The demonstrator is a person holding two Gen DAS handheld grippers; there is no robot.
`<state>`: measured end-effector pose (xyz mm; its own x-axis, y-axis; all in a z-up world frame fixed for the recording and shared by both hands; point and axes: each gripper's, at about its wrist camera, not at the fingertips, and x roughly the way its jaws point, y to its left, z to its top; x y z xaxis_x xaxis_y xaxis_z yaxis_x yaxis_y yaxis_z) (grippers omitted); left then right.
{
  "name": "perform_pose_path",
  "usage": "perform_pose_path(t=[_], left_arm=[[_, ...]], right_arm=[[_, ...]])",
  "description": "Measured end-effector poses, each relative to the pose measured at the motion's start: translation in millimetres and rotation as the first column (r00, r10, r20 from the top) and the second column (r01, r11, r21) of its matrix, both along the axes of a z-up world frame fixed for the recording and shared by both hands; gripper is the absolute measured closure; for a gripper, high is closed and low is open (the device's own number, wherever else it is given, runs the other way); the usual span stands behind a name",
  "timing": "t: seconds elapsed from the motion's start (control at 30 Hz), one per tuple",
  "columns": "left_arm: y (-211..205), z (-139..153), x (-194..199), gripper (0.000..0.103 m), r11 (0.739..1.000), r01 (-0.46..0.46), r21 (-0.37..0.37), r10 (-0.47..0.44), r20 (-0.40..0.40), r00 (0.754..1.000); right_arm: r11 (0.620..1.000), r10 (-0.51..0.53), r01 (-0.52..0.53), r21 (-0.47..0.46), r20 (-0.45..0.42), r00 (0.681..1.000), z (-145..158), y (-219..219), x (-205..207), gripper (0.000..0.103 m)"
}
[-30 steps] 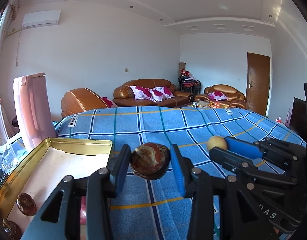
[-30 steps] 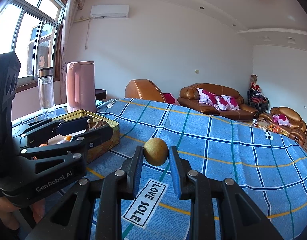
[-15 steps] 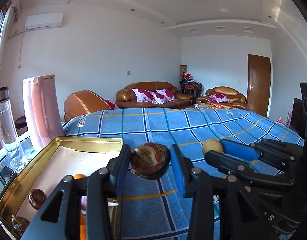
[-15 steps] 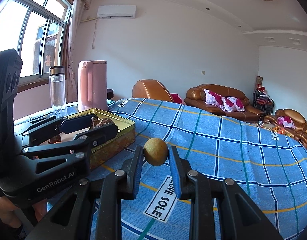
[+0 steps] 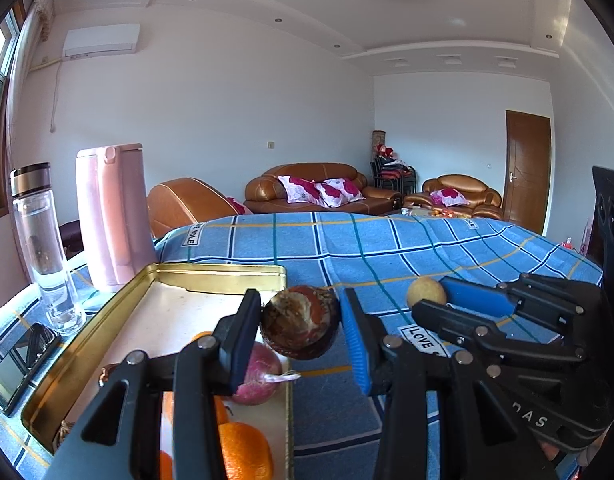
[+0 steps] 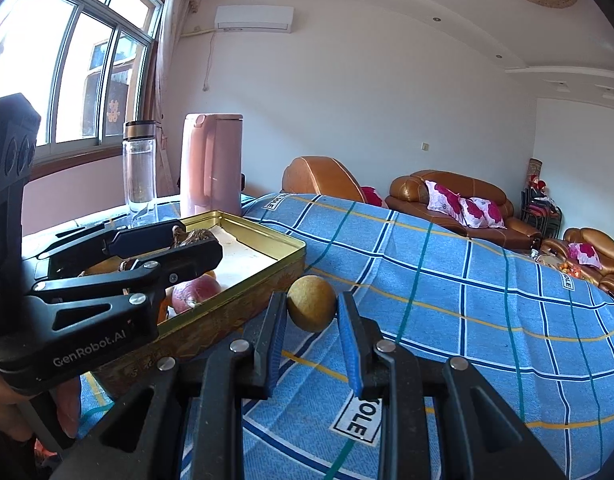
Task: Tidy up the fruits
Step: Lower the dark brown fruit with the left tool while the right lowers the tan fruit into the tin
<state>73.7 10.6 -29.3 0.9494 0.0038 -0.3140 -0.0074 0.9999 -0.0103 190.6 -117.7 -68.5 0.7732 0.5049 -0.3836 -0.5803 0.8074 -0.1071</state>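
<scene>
My left gripper (image 5: 301, 322) is shut on a brown, mottled round fruit (image 5: 301, 322) and holds it above the right rim of a gold metal tin (image 5: 215, 274). The tin holds a red fruit (image 5: 257, 378), oranges (image 5: 245, 452) and small dark fruits. My right gripper (image 6: 311, 310) is shut on a small yellow-brown fruit (image 6: 311, 309), held above the blue checked cloth just right of the tin (image 6: 263, 236). Each gripper shows in the other's view: the left (image 6: 195, 242), the right (image 5: 431, 304).
A pink kettle (image 5: 111, 212) and a clear glass bottle (image 5: 41, 240) stand behind the tin at the left. A dark phone (image 5: 21, 360) lies left of the tin. The blue checked cloth (image 5: 387, 248) covers the table. Brown sofas stand beyond.
Both grippers have moved left towards the tin with their fruits. The left gripper's fruit now hangs over the tin's right rim, and more of the fruit in the tin shows.
</scene>
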Motion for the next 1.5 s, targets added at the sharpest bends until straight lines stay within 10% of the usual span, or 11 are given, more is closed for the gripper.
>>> perform_pose_path(t=[1.5], left_arm=[[102.1, -6.3, -20.4, 0.061, 0.983, -0.184, -0.019, 0.182, -0.075, 0.98]], right_arm=[[0.973, 0.21, -0.21, -0.101, -0.005, 0.978, 1.0, 109.2, -19.7, 0.075]])
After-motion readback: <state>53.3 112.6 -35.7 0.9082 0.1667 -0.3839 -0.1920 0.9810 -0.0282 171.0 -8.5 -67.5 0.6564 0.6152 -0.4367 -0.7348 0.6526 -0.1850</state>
